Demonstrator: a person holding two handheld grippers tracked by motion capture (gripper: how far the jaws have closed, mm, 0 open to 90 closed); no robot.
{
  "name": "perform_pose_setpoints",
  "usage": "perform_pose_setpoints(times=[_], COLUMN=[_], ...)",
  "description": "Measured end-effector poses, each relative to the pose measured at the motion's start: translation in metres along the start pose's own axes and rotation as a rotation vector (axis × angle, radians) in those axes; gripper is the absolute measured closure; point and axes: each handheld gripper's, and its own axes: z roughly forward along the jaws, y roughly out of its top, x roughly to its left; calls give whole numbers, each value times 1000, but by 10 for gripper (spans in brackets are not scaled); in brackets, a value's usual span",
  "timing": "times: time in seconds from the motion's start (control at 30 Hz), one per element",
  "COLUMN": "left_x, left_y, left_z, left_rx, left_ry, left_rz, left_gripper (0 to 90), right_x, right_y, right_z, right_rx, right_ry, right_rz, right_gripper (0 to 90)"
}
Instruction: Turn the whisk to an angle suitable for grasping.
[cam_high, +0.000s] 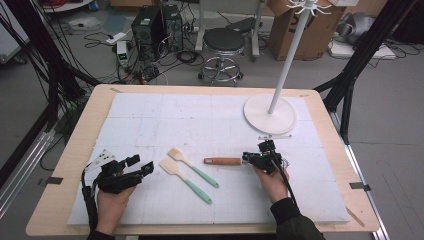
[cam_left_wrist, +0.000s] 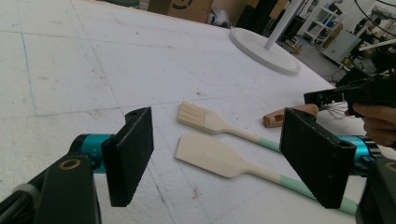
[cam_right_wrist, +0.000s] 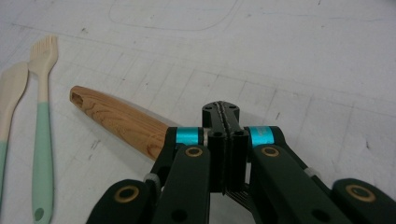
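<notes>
A cream spatula (cam_high: 185, 182) and a cream brush (cam_high: 192, 170), both with mint handles, lie side by side mid-table. A wooden handle (cam_high: 222, 161) lies to their right, thin wires at its right end. My left gripper (cam_high: 141, 164) hovers open just left of the spatula; the spatula (cam_left_wrist: 210, 154) and brush (cam_left_wrist: 198, 116) lie ahead between its jaws. My right gripper (cam_high: 246, 158) is shut at the handle's right end. The wooden handle (cam_right_wrist: 116, 116) runs under its left side. Whether anything sits between those jaws (cam_right_wrist: 221, 108) is hidden.
A white round stand base (cam_high: 270, 114) with a tall pole stands at the back right of the white foam board (cam_high: 200, 115). A small white card (cam_high: 100, 159) lies by my left hand. A stool and boxes stand beyond the table.
</notes>
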Motion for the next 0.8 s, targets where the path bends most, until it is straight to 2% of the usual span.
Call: perform_pose_setpoints(times=[0.13, 0.23, 0.4, 0.7, 0.8], left_x=[0, 0, 0, 0, 0], left_y=[0, 0, 0, 1, 1], left_z=[1, 1, 3, 3, 3], left_rx=[7, 6, 9, 10, 10], left_ry=[-5, -5, -7, -6, -7], left_rz=[4, 3, 1, -1, -3], left_gripper=[269, 269, 269, 270, 271], right_x=[4, 9, 14, 24, 29], right_y=[-5, -9, -10, -14, -16], right_z=[0, -2, -9, -16, -16], right_rx=[8, -20, -37, -51, -36], right_ry=[-16, -31, 12, 40, 46], right_rz=[-24, -52, -35, -47, -55], right_gripper=[900, 900, 900, 900, 900])
